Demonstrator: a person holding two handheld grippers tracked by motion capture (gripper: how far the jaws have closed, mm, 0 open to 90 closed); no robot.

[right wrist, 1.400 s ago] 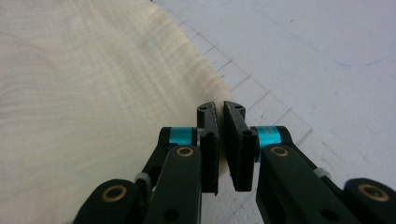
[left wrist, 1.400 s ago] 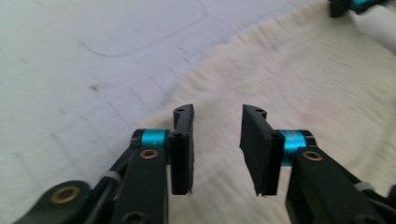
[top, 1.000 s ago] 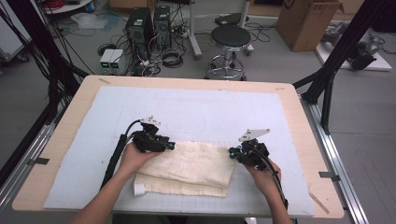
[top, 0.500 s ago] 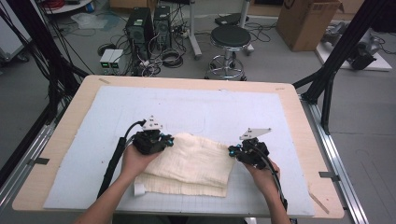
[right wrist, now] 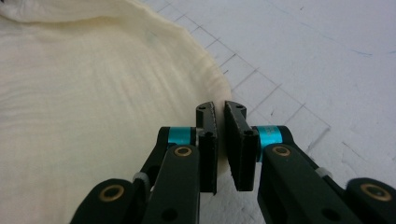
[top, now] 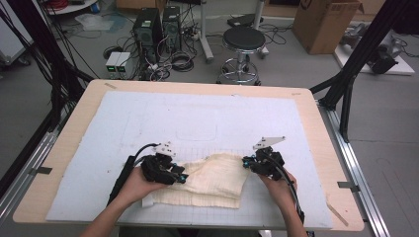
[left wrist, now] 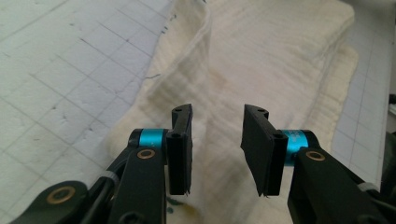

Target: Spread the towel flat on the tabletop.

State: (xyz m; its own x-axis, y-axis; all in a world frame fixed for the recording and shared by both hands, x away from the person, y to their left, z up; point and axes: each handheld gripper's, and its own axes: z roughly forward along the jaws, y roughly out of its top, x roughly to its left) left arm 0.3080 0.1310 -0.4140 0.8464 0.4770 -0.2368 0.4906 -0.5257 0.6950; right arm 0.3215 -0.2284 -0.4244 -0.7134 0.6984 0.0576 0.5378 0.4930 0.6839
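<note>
cloth [top: 212, 180]: cream, folded, lies on white gridded mat [top: 197, 118] at near edge of counter [top: 316, 128].
L gripper [left wrist: 215, 140]: jaws parted, just been opening; above cloth's left end, pads clear of it.
R gripper [right wrist: 219, 140]: jaws clenched on cloth's right edge; fabric pinched, prob. a thin fold.

a wooden desk [top: 326, 163] carries a pale gridded mat [top: 197, 118]. behind it on the floor stand a black round stool [top: 243, 39], two dark computer towers [top: 157, 24] amid tangled cables [top: 173, 61], and a cardboard box [top: 323, 22] off right.
</note>
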